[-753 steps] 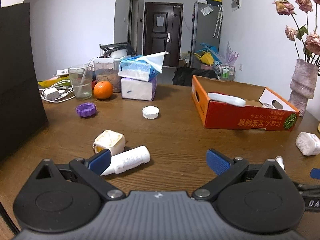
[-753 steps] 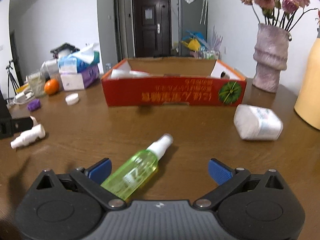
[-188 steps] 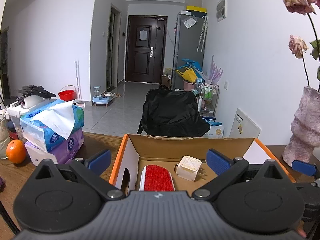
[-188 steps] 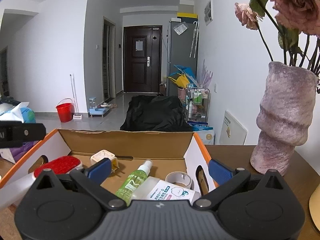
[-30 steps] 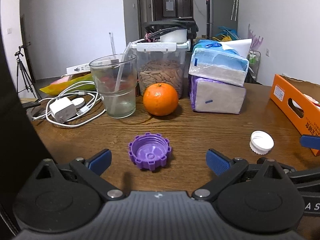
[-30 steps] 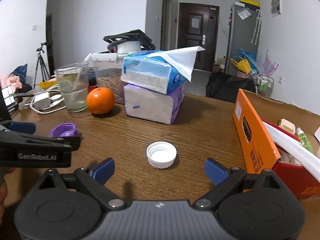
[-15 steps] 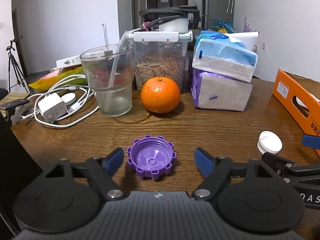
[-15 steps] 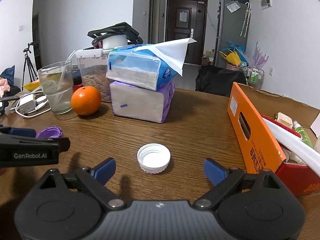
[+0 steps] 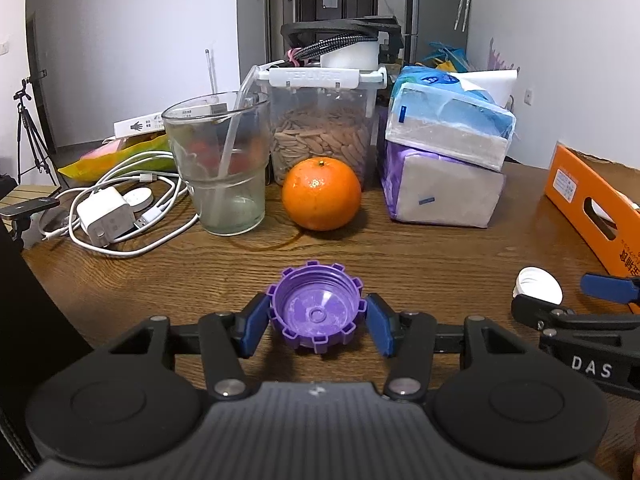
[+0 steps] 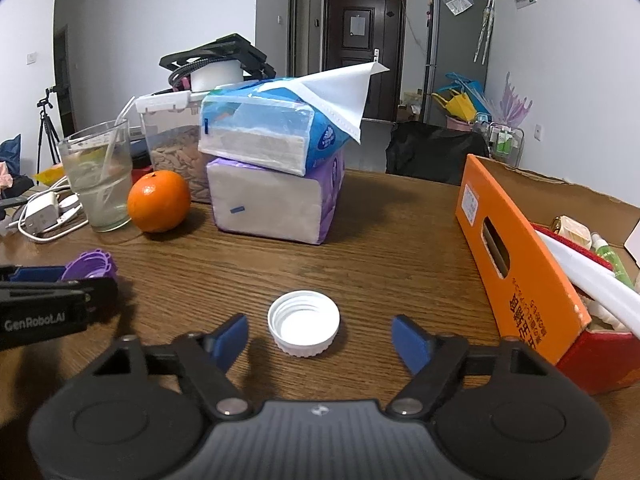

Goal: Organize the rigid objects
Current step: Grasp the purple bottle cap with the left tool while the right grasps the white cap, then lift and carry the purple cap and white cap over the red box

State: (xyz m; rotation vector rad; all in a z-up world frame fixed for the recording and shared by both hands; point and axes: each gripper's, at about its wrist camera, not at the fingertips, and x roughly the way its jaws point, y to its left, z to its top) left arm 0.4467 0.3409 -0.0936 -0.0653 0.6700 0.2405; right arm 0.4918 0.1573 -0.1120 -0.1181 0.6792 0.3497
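Purple cap (image 9: 316, 312) — lying open side up on the table (image 9: 420, 252), between the left hand-held gripper's (image 9: 317, 325) blue pads, which are clamping its toothed rim. White cap (image 10: 303, 322) — sitting dead ahead of the right hand-held gripper (image 10: 321, 338), centred in its spread, empty jaws; no long axis. Orange box (image 10: 520, 256) — waiting to the right.

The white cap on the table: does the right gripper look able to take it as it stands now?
Probably yes. The white cap lies open side up on bare wood between the right gripper's open jaws, with clear gaps on both sides. Nothing stands between them; the orange box is off to the right.
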